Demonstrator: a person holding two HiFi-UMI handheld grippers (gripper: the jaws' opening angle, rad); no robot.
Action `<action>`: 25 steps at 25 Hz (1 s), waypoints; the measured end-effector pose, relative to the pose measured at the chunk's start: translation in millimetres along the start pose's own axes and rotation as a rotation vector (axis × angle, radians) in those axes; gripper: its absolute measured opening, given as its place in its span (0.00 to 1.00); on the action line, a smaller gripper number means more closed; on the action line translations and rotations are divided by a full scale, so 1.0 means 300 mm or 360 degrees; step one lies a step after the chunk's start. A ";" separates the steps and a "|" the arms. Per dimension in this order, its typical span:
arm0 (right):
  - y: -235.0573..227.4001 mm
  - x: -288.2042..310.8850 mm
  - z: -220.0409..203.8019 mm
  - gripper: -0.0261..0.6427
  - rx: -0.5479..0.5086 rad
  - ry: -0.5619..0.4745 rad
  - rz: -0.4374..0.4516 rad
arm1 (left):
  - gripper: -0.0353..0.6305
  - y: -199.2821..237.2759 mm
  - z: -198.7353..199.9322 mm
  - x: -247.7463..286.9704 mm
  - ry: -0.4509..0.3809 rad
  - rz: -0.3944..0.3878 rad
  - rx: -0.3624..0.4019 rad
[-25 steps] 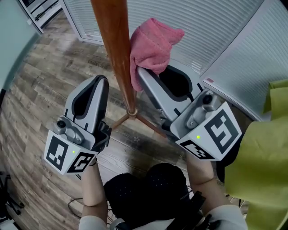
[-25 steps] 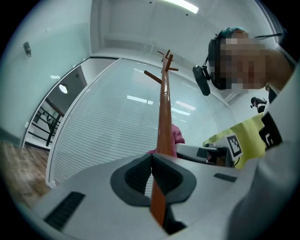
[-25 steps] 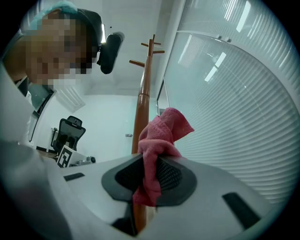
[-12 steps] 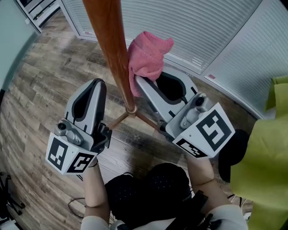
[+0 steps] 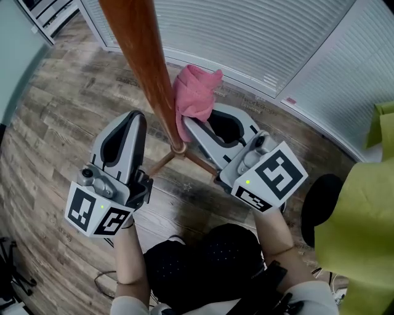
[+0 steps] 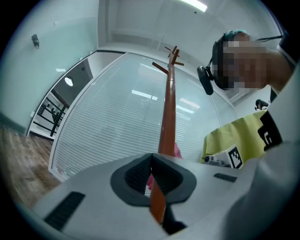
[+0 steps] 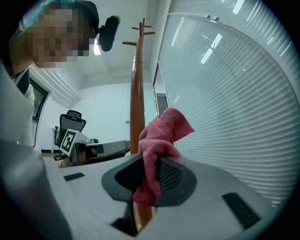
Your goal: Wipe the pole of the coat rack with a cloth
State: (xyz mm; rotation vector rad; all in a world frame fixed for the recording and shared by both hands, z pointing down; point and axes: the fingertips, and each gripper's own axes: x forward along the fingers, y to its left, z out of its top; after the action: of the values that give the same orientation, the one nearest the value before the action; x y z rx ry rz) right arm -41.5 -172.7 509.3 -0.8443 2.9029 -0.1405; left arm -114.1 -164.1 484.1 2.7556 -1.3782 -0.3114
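The brown wooden pole [image 5: 148, 67] of the coat rack slants down the middle of the head view to its base ring. A pink cloth [image 5: 196, 95] lies against the pole's right side, and my right gripper [image 5: 189, 123] is shut on it. In the right gripper view the cloth [image 7: 164, 133] bunches above the jaws beside the pole [image 7: 137, 93]. My left gripper [image 5: 136, 120] is shut on nothing, just left of the pole and apart from it. From the left gripper view the pole [image 6: 168, 112] rises beyond the shut jaws of that gripper [image 6: 151, 159].
The rack's legs [image 5: 200, 165] spread on the wood floor between my grippers. White blinds [image 5: 246, 37] close off the far side. A yellow-green fabric [image 5: 363, 203] hangs at the right. A black shelf [image 5: 52, 15] stands at top left, an office chair [image 7: 70, 123] behind.
My right gripper has slid the pink cloth down the pole toward the base. The left gripper has stayed almost still.
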 end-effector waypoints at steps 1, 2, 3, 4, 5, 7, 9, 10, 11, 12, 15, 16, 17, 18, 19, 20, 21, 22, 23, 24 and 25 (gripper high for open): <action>-0.001 -0.001 -0.015 0.15 0.0008 0.0012 -0.0002 | 0.07 0.001 -0.006 -0.003 0.0005 0.0003 -0.0003; -0.002 -0.002 -0.031 0.15 0.0015 0.0024 -0.0003 | 0.07 0.002 -0.012 -0.006 0.0010 0.0006 -0.0004; -0.003 -0.003 -0.046 0.15 0.0021 0.0034 -0.0005 | 0.07 0.003 -0.017 -0.009 0.0013 0.0009 -0.0005; -0.004 -0.003 -0.061 0.15 0.0026 0.0044 -0.0005 | 0.07 0.005 -0.022 -0.011 0.0016 0.0013 -0.0005; -0.006 -0.002 -0.074 0.15 0.0031 0.0054 -0.0006 | 0.07 0.008 -0.026 -0.012 0.0019 0.0020 -0.0005; -0.007 0.000 -0.099 0.15 0.0037 0.0078 -0.0008 | 0.07 0.013 -0.031 -0.017 0.0024 0.0033 -0.0006; -0.007 0.000 -0.127 0.15 0.0033 0.0113 -0.0014 | 0.07 0.015 -0.037 -0.024 0.0028 0.0041 -0.0010; -0.007 0.000 -0.141 0.15 0.0030 0.0133 -0.0018 | 0.07 0.017 -0.040 -0.027 0.0030 0.0044 -0.0012; -0.006 0.000 -0.155 0.15 0.0029 0.0149 -0.0019 | 0.07 0.020 -0.045 -0.030 0.0033 0.0048 -0.0012; -0.005 0.000 -0.167 0.15 0.0030 0.0160 -0.0016 | 0.07 0.023 -0.049 -0.033 0.0036 0.0052 -0.0012; 0.000 0.002 -0.199 0.15 0.0049 0.0179 0.0000 | 0.07 0.029 -0.062 -0.043 0.0050 0.0062 -0.0010; 0.000 0.002 -0.210 0.15 0.0055 0.0188 0.0003 | 0.07 0.028 -0.068 -0.045 0.0058 0.0064 -0.0009; -0.002 0.001 -0.222 0.15 0.0059 0.0199 0.0003 | 0.07 0.028 -0.073 -0.046 0.0065 0.0065 -0.0008; -0.003 0.000 -0.235 0.15 0.0062 0.0211 0.0002 | 0.07 0.028 -0.078 -0.046 0.0072 0.0067 -0.0007; -0.005 0.000 -0.248 0.15 0.0066 0.0223 0.0002 | 0.07 0.028 -0.082 -0.047 0.0077 0.0070 -0.0005; -0.005 -0.001 -0.262 0.15 0.0070 0.0237 0.0002 | 0.07 0.029 -0.087 -0.050 0.0082 0.0075 -0.0003; -0.006 -0.002 -0.276 0.15 0.0074 0.0251 0.0002 | 0.07 0.030 -0.090 -0.052 0.0085 0.0079 -0.0005; -0.006 -0.002 -0.290 0.15 0.0079 0.0266 0.0003 | 0.07 0.032 -0.094 -0.056 0.0087 0.0083 -0.0008; -0.007 -0.003 -0.304 0.15 0.0084 0.0280 0.0002 | 0.07 0.033 -0.098 -0.058 0.0090 0.0087 -0.0010; -0.008 -0.005 -0.318 0.15 0.0092 0.0294 0.0000 | 0.07 0.034 -0.102 -0.060 0.0094 0.0089 -0.0013; -0.011 -0.006 -0.333 0.15 0.0101 0.0306 -0.0004 | 0.07 0.035 -0.106 -0.060 0.0098 0.0091 -0.0015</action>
State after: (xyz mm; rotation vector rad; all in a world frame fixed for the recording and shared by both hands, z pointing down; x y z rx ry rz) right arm -51.9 -168.8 608.6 -0.8693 3.0553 -0.3300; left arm -126.7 -157.6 519.5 2.6886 -1.4335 -0.2276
